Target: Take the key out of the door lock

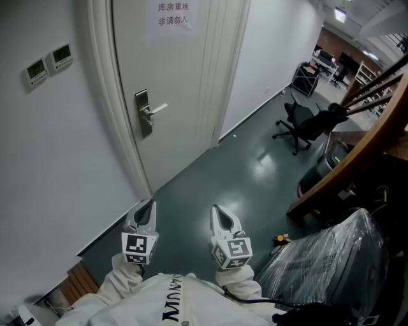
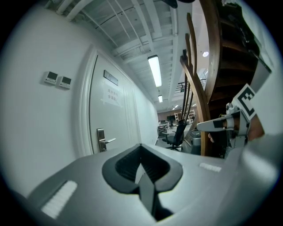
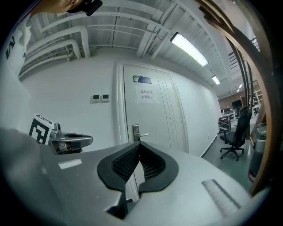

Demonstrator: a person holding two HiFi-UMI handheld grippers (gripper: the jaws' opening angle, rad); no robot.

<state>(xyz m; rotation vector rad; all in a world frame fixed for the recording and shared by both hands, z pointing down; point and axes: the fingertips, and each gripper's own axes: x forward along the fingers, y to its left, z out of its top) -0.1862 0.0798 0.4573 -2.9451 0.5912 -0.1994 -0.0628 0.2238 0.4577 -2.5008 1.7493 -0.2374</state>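
A white door (image 1: 178,83) stands ahead, with a metal lock plate (image 1: 143,114) and a lever handle (image 1: 157,108) on its left side. From this distance I cannot make out a key in the lock. My left gripper (image 1: 150,206) and right gripper (image 1: 216,211) are held low and side by side, well short of the door, both shut and empty. In the left gripper view the lock plate (image 2: 101,140) shows just above the shut jaws. The right gripper view has the lock plate (image 3: 136,132) right over its jaw tips.
Two wall control panels (image 1: 50,63) sit left of the door, and a paper sign (image 1: 173,15) hangs on it. A black office chair (image 1: 301,125) stands on the green floor to the right. A wooden stair rail (image 1: 360,149) and a plastic-wrapped bundle (image 1: 328,258) crowd the right side.
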